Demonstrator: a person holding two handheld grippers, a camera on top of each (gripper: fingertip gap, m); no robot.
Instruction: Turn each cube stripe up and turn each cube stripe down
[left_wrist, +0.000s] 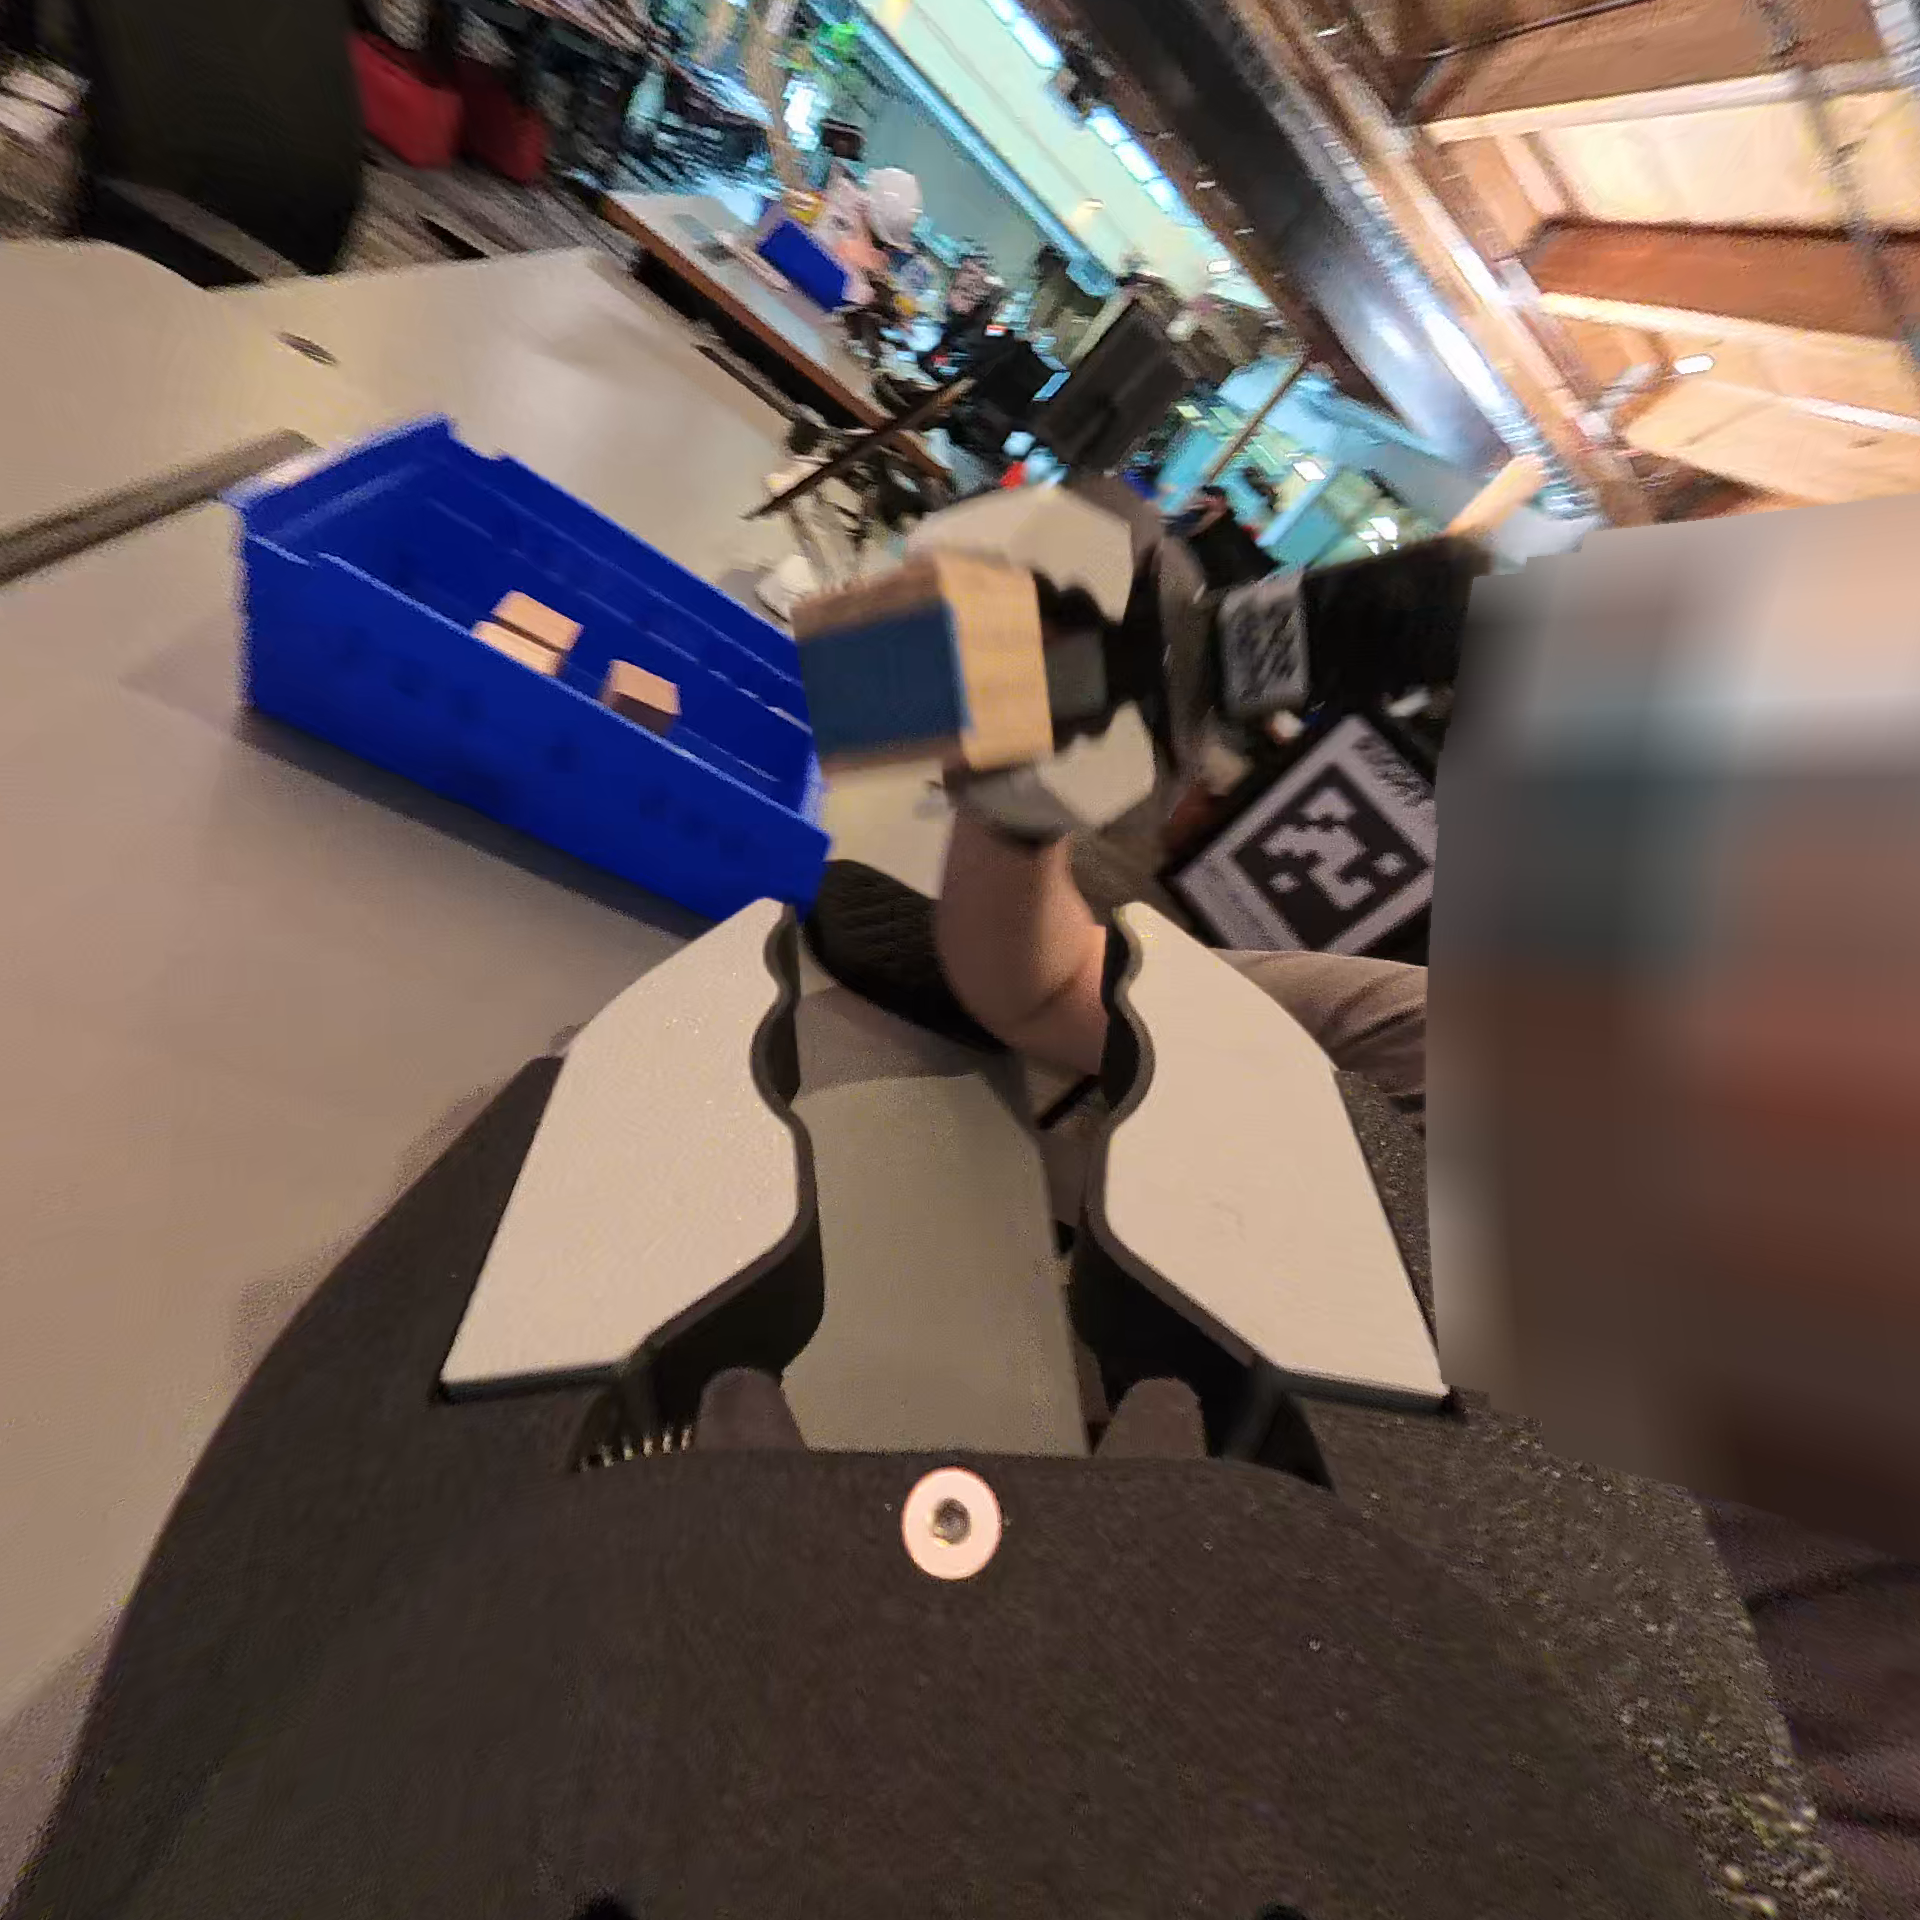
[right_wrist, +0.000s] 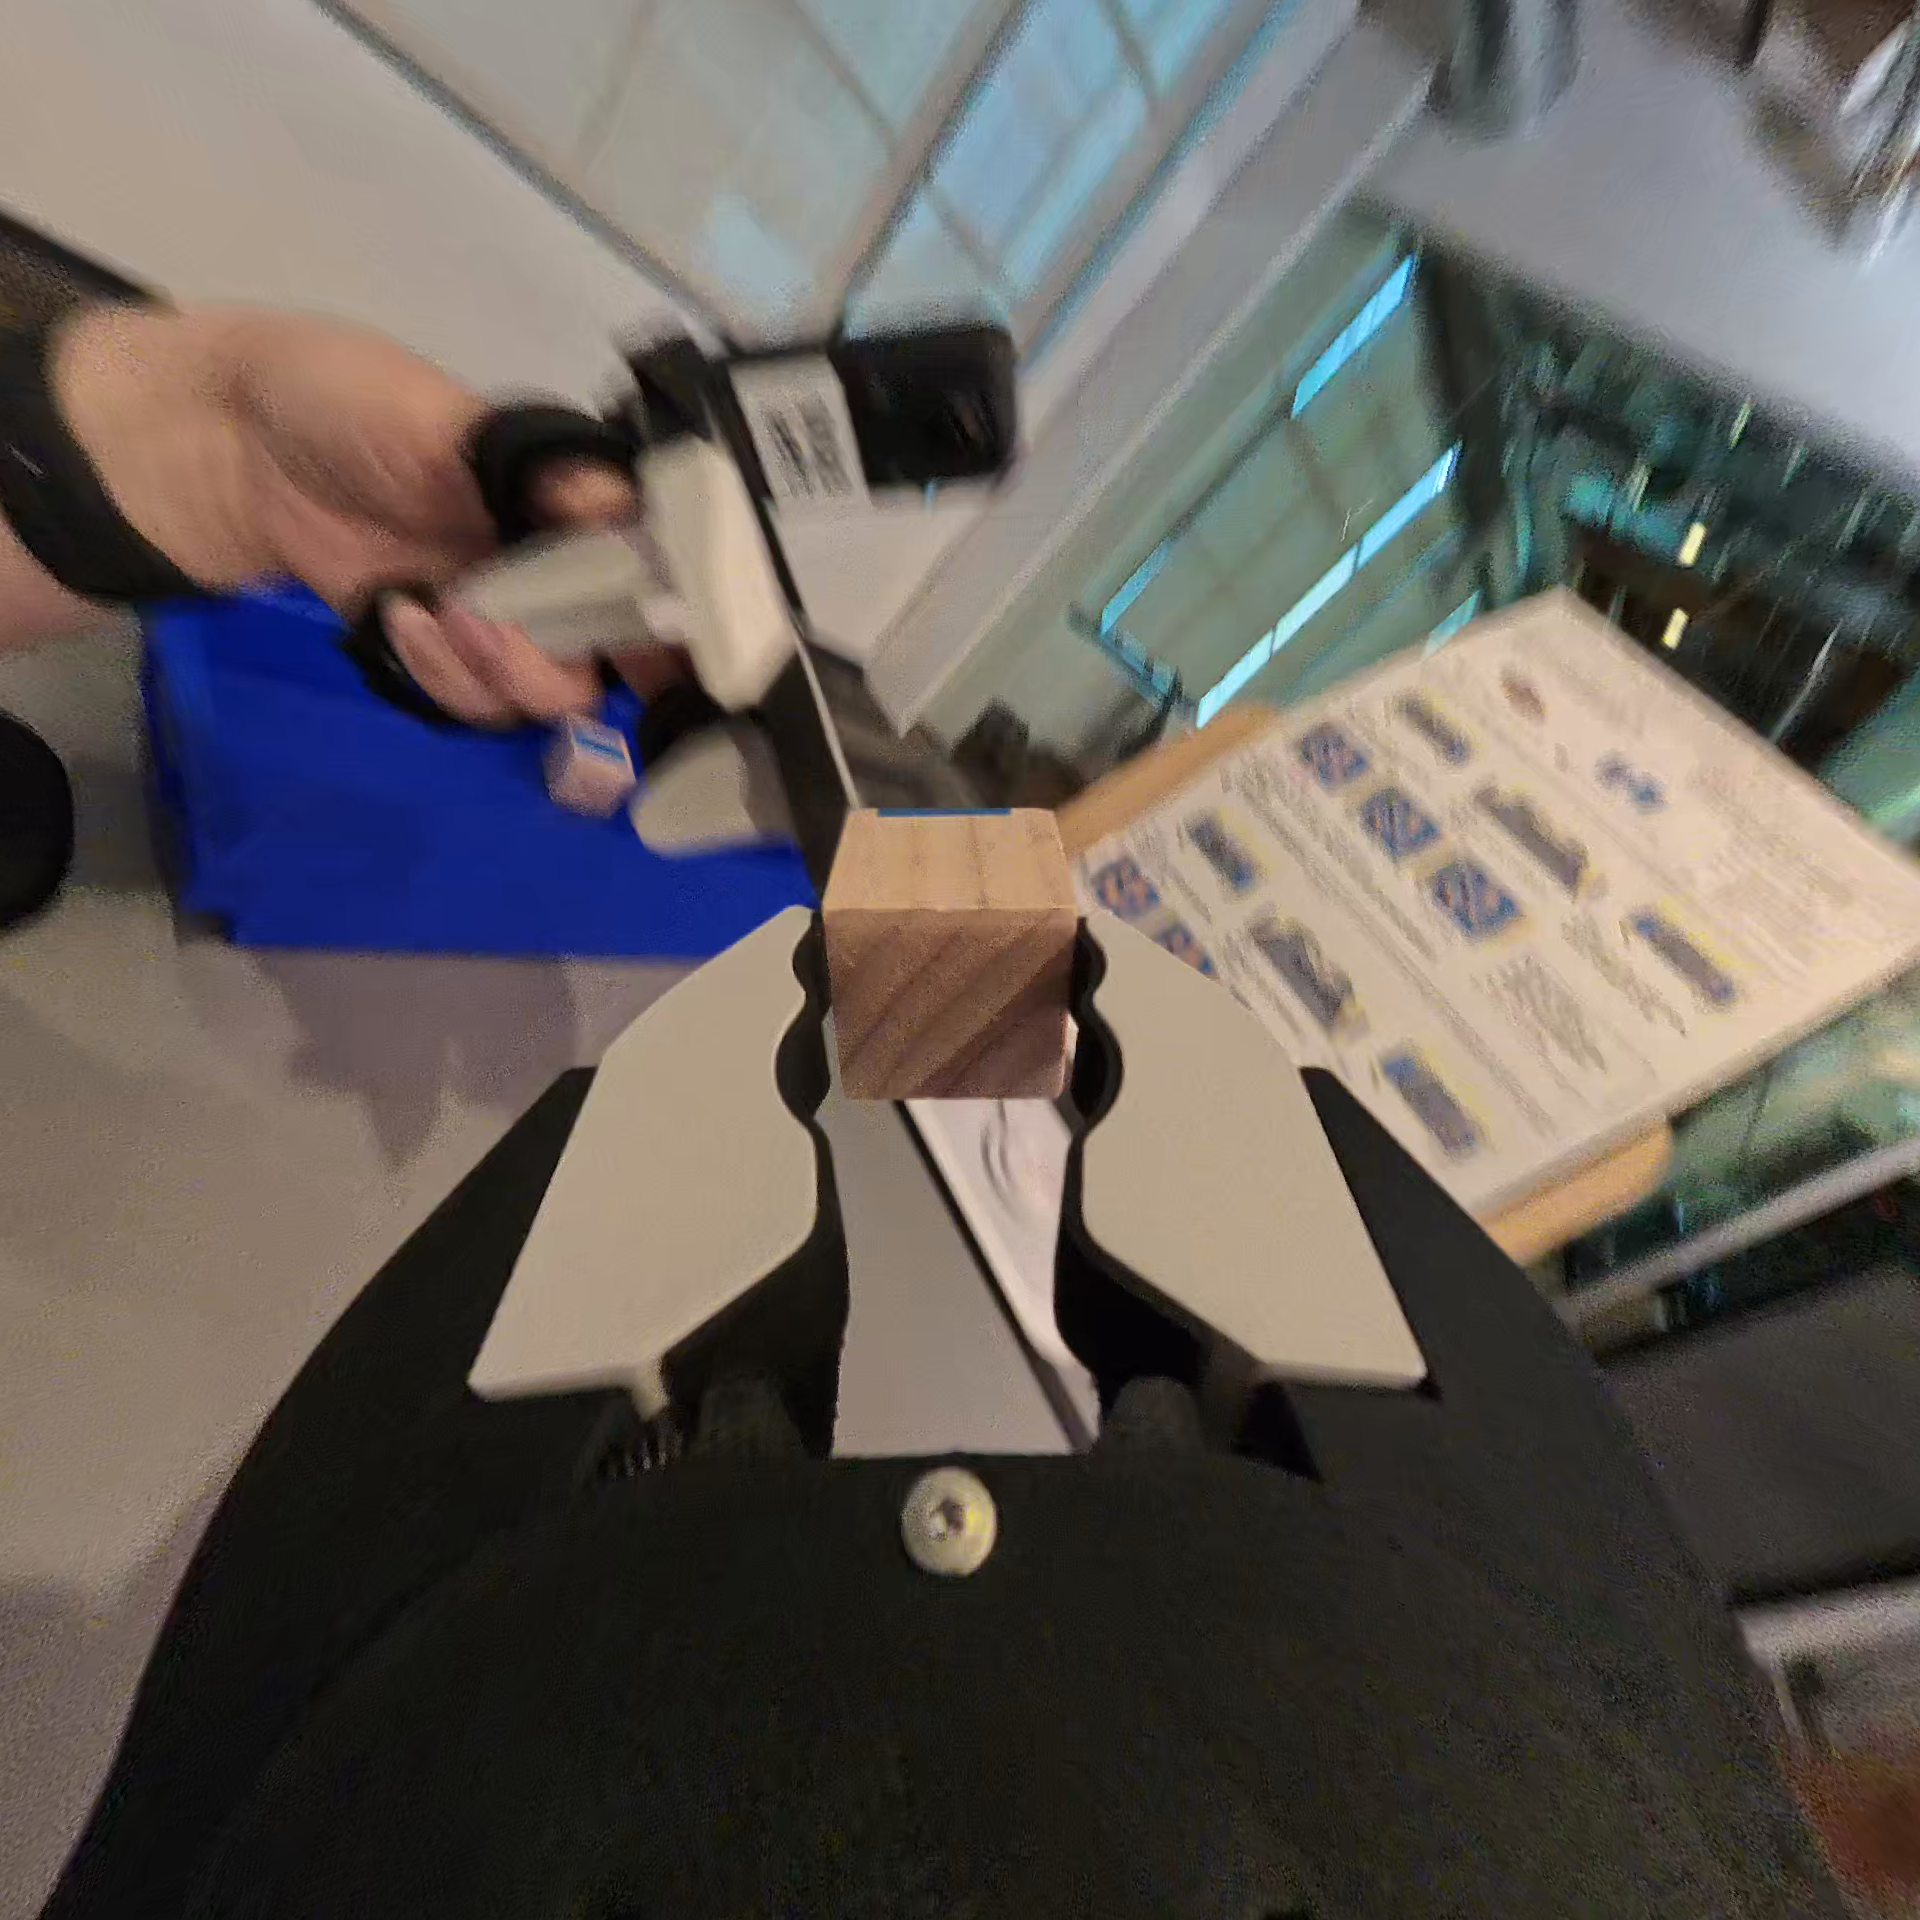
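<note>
Wooden cube (right_wrist: 951, 966) being pinched midair by right gripper (right_wrist: 948, 997), probably mid-flip; left gripper (left_wrist: 951, 997) spread, empty; next, setting it into blue bin (left_wrist: 499, 727)

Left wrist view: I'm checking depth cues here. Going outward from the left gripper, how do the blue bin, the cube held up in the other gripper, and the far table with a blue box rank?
From the left gripper:
1. Blue bin, front left; its near corner sits by the left fingertip.
2. Held cube, raised straight ahead.
3. Far table, across the room.
</note>
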